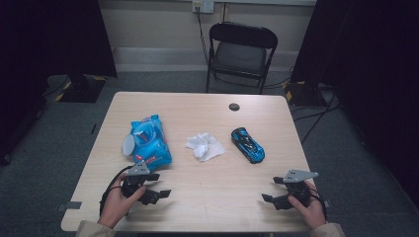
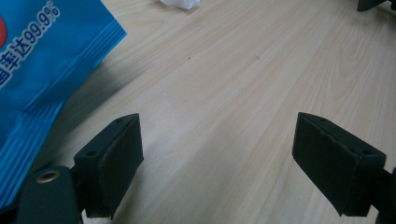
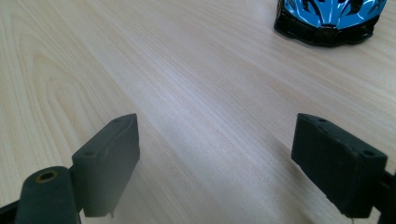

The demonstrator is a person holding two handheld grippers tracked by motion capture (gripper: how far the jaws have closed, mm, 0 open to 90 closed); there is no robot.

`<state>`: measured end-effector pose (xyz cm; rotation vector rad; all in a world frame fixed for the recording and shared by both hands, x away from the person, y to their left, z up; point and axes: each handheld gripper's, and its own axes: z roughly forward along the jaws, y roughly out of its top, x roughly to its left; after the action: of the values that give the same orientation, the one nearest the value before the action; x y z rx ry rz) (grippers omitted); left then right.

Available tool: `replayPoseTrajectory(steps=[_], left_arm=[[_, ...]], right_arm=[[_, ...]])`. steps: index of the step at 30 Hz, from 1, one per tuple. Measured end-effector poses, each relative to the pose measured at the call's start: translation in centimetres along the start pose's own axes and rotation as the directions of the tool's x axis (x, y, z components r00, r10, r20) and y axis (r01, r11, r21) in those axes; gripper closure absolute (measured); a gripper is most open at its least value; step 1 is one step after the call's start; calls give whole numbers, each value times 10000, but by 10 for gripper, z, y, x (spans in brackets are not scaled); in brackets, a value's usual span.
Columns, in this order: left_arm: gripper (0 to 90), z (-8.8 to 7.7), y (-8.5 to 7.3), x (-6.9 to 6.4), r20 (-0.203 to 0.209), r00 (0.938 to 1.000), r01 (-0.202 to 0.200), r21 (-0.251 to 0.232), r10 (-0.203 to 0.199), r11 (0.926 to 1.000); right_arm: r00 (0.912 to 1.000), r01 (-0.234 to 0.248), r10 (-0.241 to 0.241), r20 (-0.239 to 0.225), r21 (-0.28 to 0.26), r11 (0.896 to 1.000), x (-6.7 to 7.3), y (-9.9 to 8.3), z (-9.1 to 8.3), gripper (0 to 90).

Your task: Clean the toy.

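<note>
While both grippers sit low over the near edge of the wooden table (image 1: 197,106), nothing is yet held: the left gripper (image 1: 157,194) has its jaws spread wide with only bare wood between them, and the right gripper (image 1: 271,199) is likewise open over empty tabletop. The things nearest to them lie just ahead. A blue wet-wipes pack (image 1: 148,140) rests flat just beyond the left gripper, with its pale round lid flap standing open at its left side, and in the left gripper view its corner (image 2: 42,70) lies beside the left jaw, apart from it. A crumpled white wipe (image 1: 205,146) lies in the middle of the table, and a blue and black toy car (image 1: 248,144) sits beyond the right gripper, its nose toward that gripper's camera (image 3: 330,18). Several slips look possible from here. The pack is soft and slick (foil-like, by its sheen), so a pinch at its corner could crumple or skid it rather than lift it. The wipe is limp and low, so jaws closing too high would catch air, and closing too low would scrape the wood. The car probably rolls, so a nudge from one jaw before the other lands could send it away toward the far edge.
</note>
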<state>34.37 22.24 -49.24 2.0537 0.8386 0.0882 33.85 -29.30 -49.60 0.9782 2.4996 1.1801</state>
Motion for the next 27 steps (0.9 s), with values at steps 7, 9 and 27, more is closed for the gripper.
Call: replayPoseTrajectory(steps=[7,9,27], left_arm=[[158,-3,-7,3,-89,9998,-170,208,172,9996],[158,-3,-9,4,-139,9997,-181,284,185,9994],[158,-8,-19,9,-389,9955,-849,335,862,9958]], right_arm=[[9996,240,-242,111,167,9996,1,-2,1,146],[9995,281,-284,116,184,9994,1,-2,1,146],[9967,736,-747,327,340,9967,1,-7,3,146]])
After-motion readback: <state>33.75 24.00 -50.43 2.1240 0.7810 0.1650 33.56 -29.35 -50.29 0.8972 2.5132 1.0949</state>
